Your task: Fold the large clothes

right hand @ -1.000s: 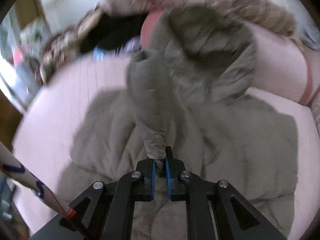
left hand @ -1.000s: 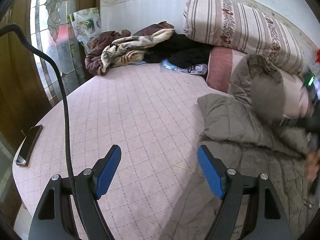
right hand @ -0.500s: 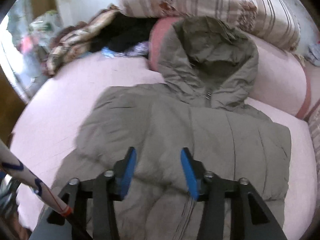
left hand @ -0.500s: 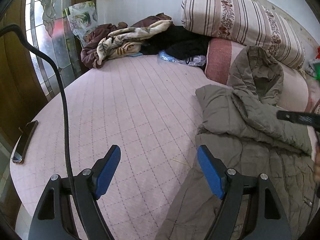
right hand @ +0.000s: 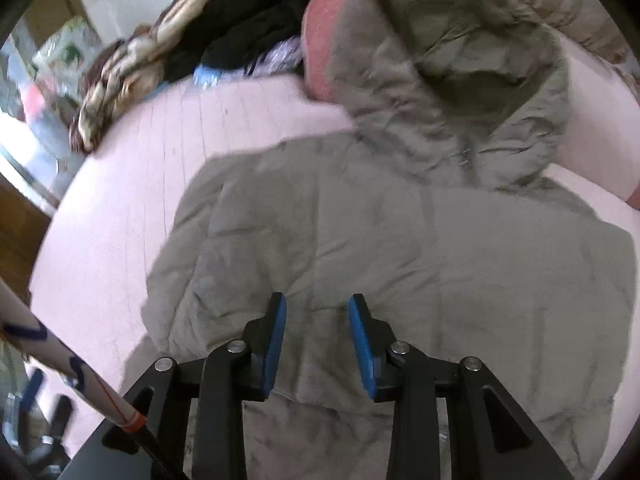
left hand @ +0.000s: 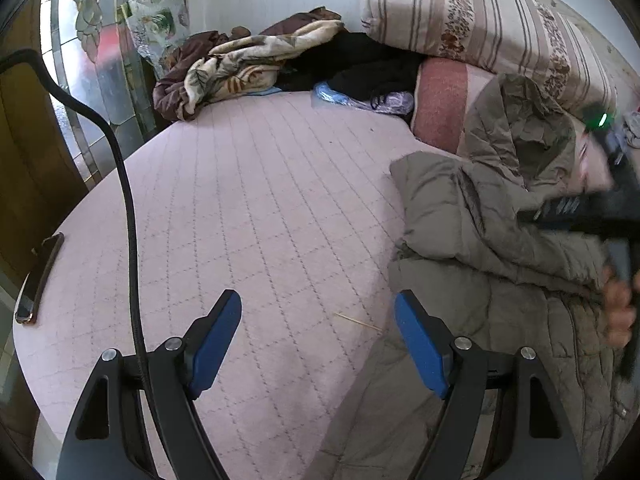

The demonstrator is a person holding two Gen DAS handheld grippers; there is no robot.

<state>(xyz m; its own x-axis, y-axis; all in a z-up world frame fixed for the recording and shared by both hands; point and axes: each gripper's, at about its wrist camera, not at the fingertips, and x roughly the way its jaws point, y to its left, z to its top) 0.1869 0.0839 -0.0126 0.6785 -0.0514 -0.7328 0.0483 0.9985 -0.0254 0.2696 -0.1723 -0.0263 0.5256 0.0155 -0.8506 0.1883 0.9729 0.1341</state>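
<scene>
The olive hooded coat (right hand: pixel 400 248) lies on the pink quilted bed (left hand: pixel 248 216), its hood (right hand: pixel 452 64) propped against the pink bolster (left hand: pixel 440 112) at the far side and its hem towards the person — so the long axis runs from near edge to head of the bed, hood pointing away. One sleeve (left hand: pixel 472 216) is laid across the chest, which suggests the sleeve-folding step is in hand and not yet finished. The right gripper (right hand: pixel 316 344) hovers over the coat's body with its blue pads parted, gripping nothing; the left gripper (left hand: pixel 318 344) is spread wide and empty above the coat's near-left edge. The next move likely calls for taking the remaining side — or the hem — and carrying it across the body without dragging the folded sleeve loose.
</scene>
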